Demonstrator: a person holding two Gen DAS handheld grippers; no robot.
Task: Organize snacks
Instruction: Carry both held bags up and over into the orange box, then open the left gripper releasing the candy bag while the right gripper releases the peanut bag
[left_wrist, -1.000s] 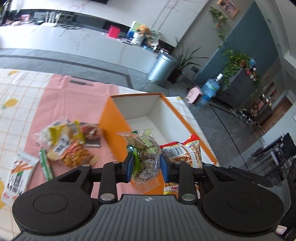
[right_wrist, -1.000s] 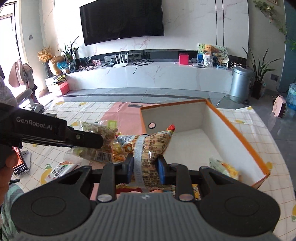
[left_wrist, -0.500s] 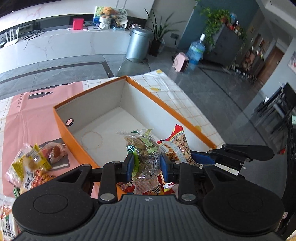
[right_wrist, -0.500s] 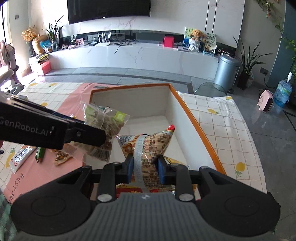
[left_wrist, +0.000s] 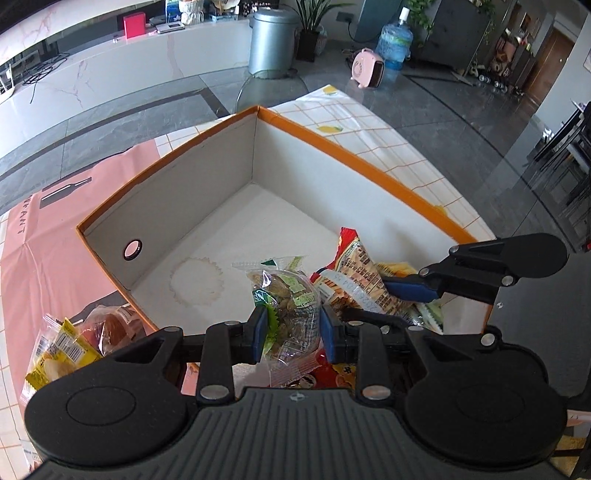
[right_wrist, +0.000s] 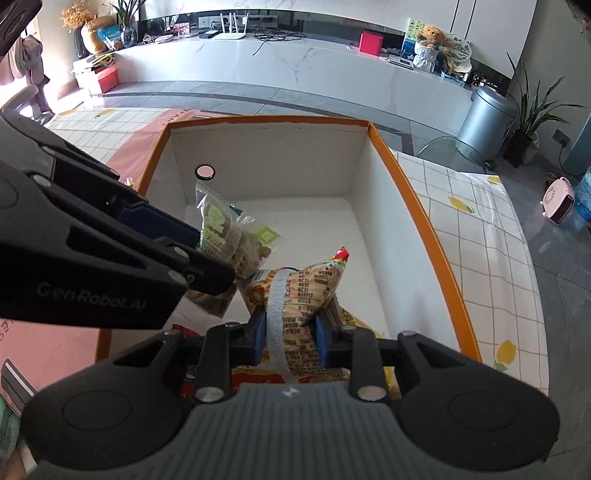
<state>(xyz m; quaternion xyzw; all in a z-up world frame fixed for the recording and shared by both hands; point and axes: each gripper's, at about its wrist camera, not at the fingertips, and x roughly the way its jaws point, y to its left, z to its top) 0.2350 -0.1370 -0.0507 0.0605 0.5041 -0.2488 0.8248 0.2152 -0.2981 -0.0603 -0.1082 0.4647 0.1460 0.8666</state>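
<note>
You have swung both hands across from the loose pile on the pink mat and brought them down over the box (left_wrist: 373, 166); a second ago the left gripper (left_wrist: 290, 328) was still short of its near orange wall, and now both bags hang inside the rim. That puts you at the drop: by my reading, all that remains for these two is to let go.

Your left gripper is clenched on the clear bag (left_wrist: 286, 295), a crinkled see-through pouch with green labels and brown pieces inside, its sealed top fanning out above the pads. Your right gripper (right_wrist: 290, 336) is clamped on the red bag (right_wrist: 301, 291), a puffy packet with a red top corner and a pale back panel dense with print, crossed by a date strip. The two bags hang just beside each other over the near right part of the box.

Under them a few packets already lie in the near corner; the far floor of the box is bare white card with a ring stain. The leftover snacks (left_wrist: 62, 347) wait outside the near left wall, on the table.
</note>
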